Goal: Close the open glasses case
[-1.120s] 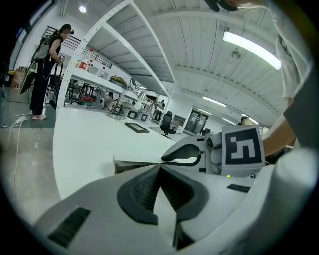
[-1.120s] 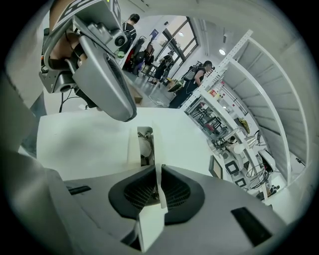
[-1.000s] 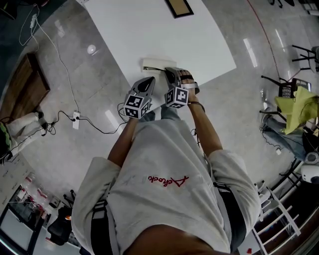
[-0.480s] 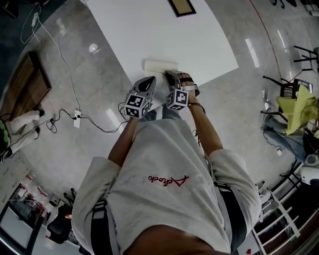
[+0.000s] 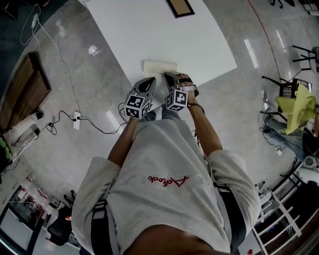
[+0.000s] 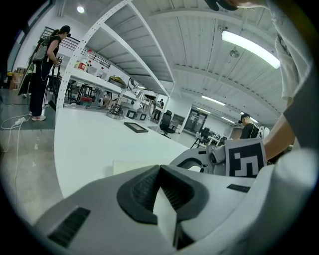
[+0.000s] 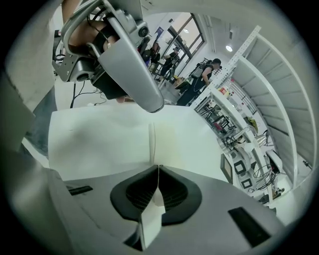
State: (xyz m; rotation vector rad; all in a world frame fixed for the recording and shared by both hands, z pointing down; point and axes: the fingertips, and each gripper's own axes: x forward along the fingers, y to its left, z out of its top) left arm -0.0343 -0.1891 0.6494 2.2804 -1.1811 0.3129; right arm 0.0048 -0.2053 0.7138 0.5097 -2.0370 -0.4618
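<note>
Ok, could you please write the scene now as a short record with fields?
surface: white table
glasses case: cream, flat, near the table edge by the person, looks closed
left tongs: jaws together, nothing between them
right tongs: jaws closing, almost together, nothing between them, case just ahead
elsewhere: dark frame at the table's far end; power strip on the floor

A red script word (image 5: 168, 180) runs across my shirt (image 5: 149, 214), upside down from here, and I can't read it for sure. Black-and-white square markers sit on the cubes of my left gripper (image 5: 149, 80) and right gripper (image 5: 169, 76).
</note>
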